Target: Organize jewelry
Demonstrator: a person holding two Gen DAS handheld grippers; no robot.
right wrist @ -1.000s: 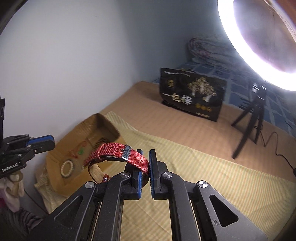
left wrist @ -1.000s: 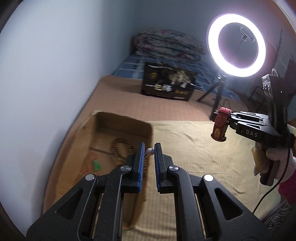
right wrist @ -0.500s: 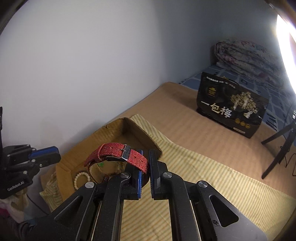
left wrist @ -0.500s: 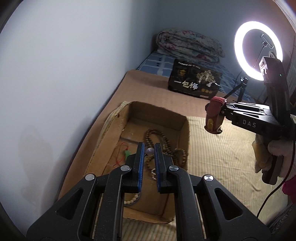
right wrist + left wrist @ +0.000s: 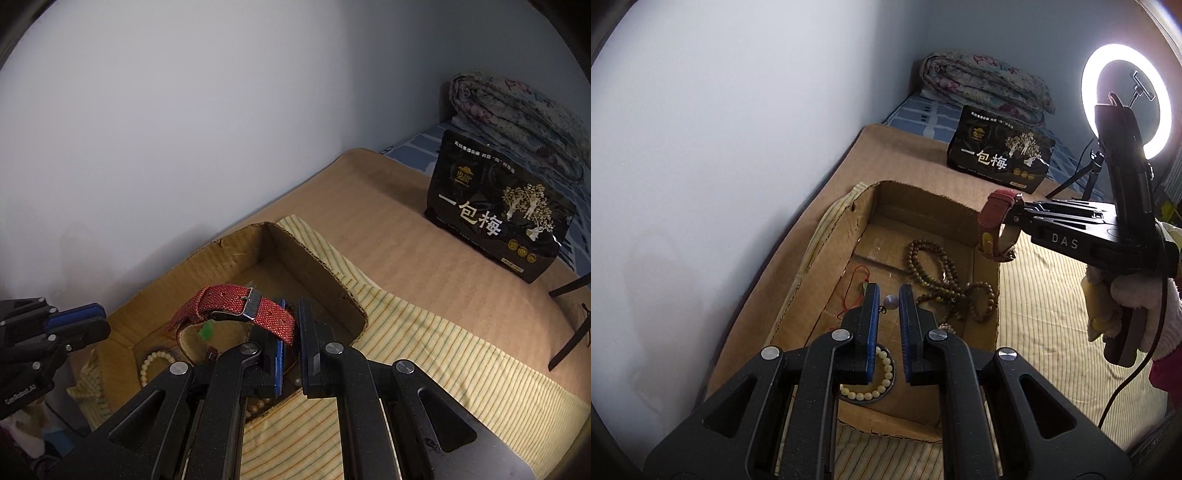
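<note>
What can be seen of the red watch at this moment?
The red watch has a woven fabric strap, red outside and tan inside, with a grey metal buckle; its face is not visible. The strap is closed in a loop, held off the surface by the right gripper, above the near corner of the cardboard box. Nothing else touches it.

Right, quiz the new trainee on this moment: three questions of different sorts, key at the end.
1. True or false: the red watch already lies on the floor of the cardboard box.
2. Which lies nearest the box's near wall? A) brown bead necklace B) cream bead bracelet C) red cord pendant
3. Fill in: the left gripper pinches a small ____.

Key: 1 false, the right gripper holds it above the box; 2 B; 3 pearl-like bead.
</note>
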